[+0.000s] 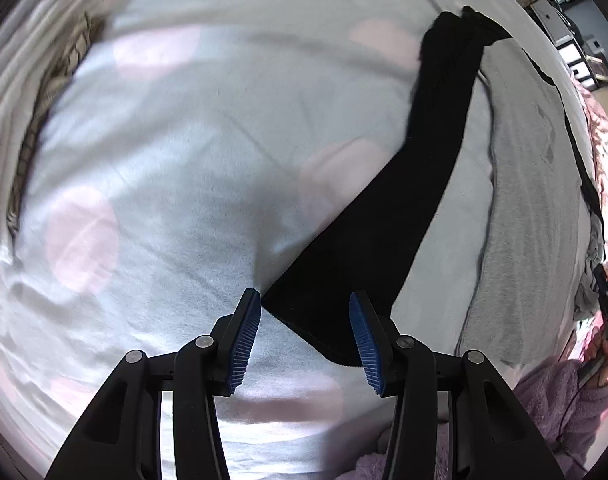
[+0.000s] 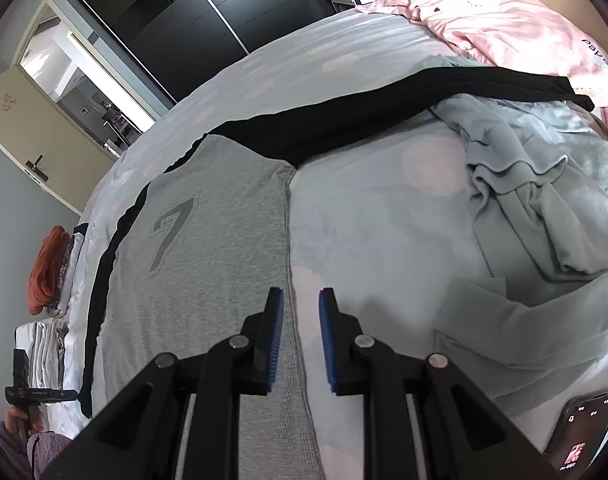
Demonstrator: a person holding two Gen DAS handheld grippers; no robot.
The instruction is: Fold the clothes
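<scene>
— Looking down past the left gripper (image 1: 305,340), what's between its fingers (image 1: 246,340)?
— They're spread, pinching nothing; the cuff of the black sleeve (image 1: 384,232) lies on the dotted bed sheet (image 1: 164,140) between the tips.
— And the right gripper (image 2: 301,344)?
— Fingers (image 2: 273,340) narrowly apart and empty, straddling the near edge of the grey number-7 shirt (image 2: 208,240). A crumpled pale green garment (image 2: 544,200) lies to their right, a phone (image 2: 584,432) beside the right finger.

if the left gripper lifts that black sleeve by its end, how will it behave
The black sleeve lies flat and creased, so it will probably hang limp. It looks thin, likely light. It joins the grey shirt, so a strong pull may drag the shirt body.
</scene>
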